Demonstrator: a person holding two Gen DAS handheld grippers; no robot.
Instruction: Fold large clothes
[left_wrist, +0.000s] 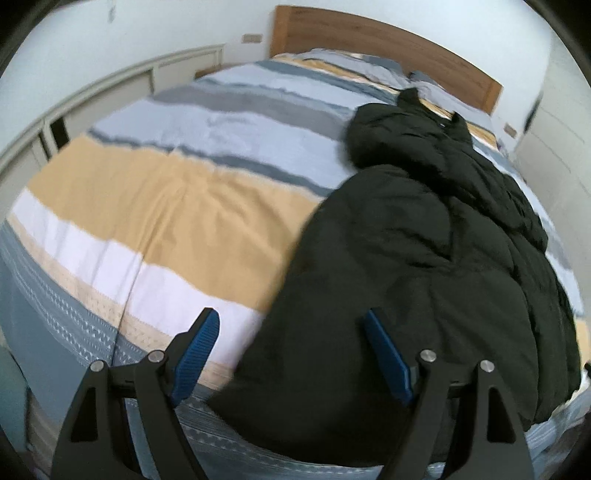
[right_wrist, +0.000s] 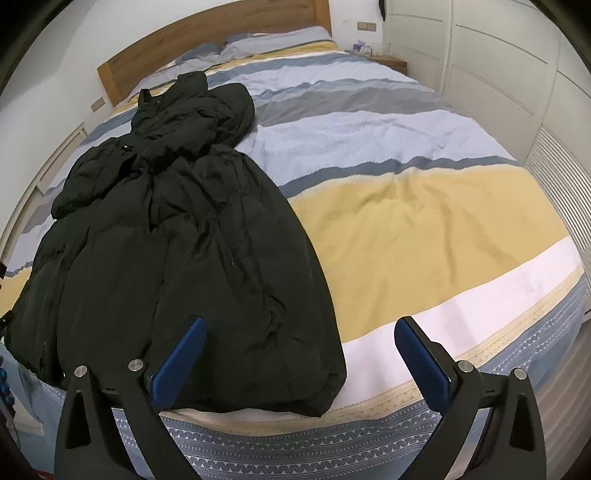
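A long black puffer coat (right_wrist: 177, 251) lies flat on the striped bed (right_wrist: 406, 206), hem toward the foot, collar at 12 o'clock near the pillows (right_wrist: 266, 40). Left tongs (left_wrist: 291, 325) and right tongs (right_wrist: 299, 328) hover released, holding nothing. A nightstand (right_wrist: 388, 61) and wardrobe (right_wrist: 498, 74) stand at 1 o'clock.

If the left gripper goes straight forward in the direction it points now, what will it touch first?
Most likely the black coat: its hem lies just ahead between the open left gripper fingers, on the striped duvet. Depth is unclear.
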